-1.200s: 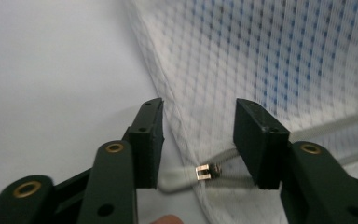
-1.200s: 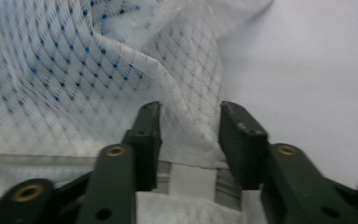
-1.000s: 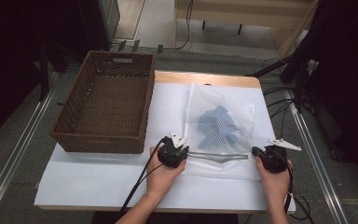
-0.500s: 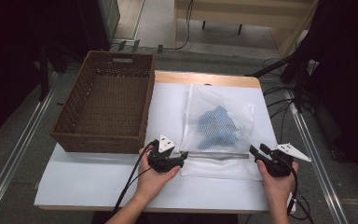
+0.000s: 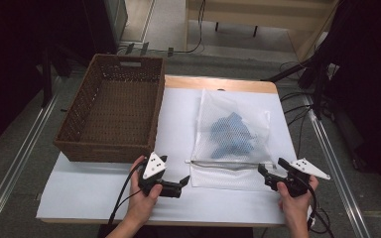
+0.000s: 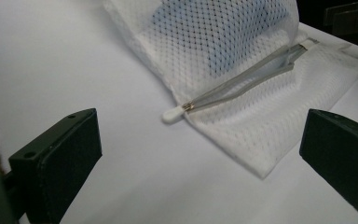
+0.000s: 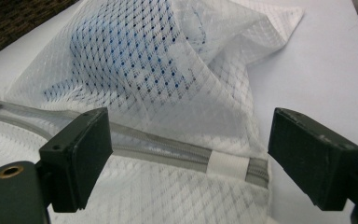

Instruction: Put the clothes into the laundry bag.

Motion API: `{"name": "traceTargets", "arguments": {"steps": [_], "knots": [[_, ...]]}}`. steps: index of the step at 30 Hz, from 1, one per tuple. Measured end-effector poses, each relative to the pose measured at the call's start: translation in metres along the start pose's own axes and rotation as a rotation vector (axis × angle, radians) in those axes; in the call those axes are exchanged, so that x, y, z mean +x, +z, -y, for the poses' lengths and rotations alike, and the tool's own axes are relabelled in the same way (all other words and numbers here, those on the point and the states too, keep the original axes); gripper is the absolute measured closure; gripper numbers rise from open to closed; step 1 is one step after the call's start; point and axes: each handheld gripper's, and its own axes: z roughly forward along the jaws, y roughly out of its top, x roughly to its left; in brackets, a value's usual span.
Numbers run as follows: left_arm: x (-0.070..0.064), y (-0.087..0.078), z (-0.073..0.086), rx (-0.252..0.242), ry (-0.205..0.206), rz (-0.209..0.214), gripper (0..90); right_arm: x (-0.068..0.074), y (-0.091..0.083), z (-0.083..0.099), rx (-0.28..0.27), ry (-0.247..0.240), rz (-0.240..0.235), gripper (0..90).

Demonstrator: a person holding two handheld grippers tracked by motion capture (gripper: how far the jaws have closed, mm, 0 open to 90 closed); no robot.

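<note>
Nearest the person, two hands come in from the bottom of the high view, each with a gripper. The left gripper (image 5: 182, 181) sits low on the white table (image 5: 94, 193), turned to point rightward at the near left corner of the mesh bag (image 5: 233, 144); its jaws stand spread and hold nothing, and a cable trails from it back toward the table edge. In the left gripper view the two black jaws stand wide apart, with bare table between them and the bag's corner just beyond. The white zipper pull (image 6: 172, 114) lies on the table at the end of the grey zipper (image 6: 242, 86), a little past the gap between the jaws and touching neither of them. The right gripper (image 5: 266, 174) is at the bag's near right corner, pointing left, its jaws also spread and gripping nothing. In the right gripper view the jaws frame the right end of the zipper, where a white tab (image 7: 228, 165) crosses the grey tape; whether a jaw touches the mesh there cannot be told. The bag lies flat on the right half of the table, zipper along its near side, with a blue cloth (image 5: 230, 134) bunched inside it. Farther left, a brown wicker basket (image 5: 79, 124) stands on the table's left half, just beside the bag.
</note>
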Motion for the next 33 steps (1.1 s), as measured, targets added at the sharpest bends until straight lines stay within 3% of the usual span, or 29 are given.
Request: {"name": "traceTargets", "arguments": {"steps": [6, 10, 14, 19, 27, 33], "knots": [[0.020, -0.029, 0.012, -0.021, -0.027, -0.034, 0.0, 0.004, -0.006, 0.005, 0.007, -0.006, -0.015, 13.5], [0.029, -0.041, 0.016, -0.014, -0.026, -0.053, 0.0, 0.008, -0.008, 0.006, -0.004, -0.021, 0.000, 13.5], [0.039, -0.054, 0.020, -0.018, -0.055, -0.066, 0.0, 0.009, -0.012, 0.008, -0.007, -0.015, -0.003, 13.5], [0.050, -0.071, 0.027, -0.014, -0.049, -0.097, 0.0, 0.010, -0.016, 0.011, -0.005, -0.010, -0.008, 13.5], [0.074, -0.098, 0.036, -0.043, -0.074, -0.174, 0.0, 0.008, -0.019, 0.009, -0.015, 0.004, -0.006, 13.5], [0.092, -0.112, 0.036, -0.070, -0.120, -0.214, 0.0, 0.007, -0.022, 0.008, -0.020, -0.006, -0.003, 13.6]]}}
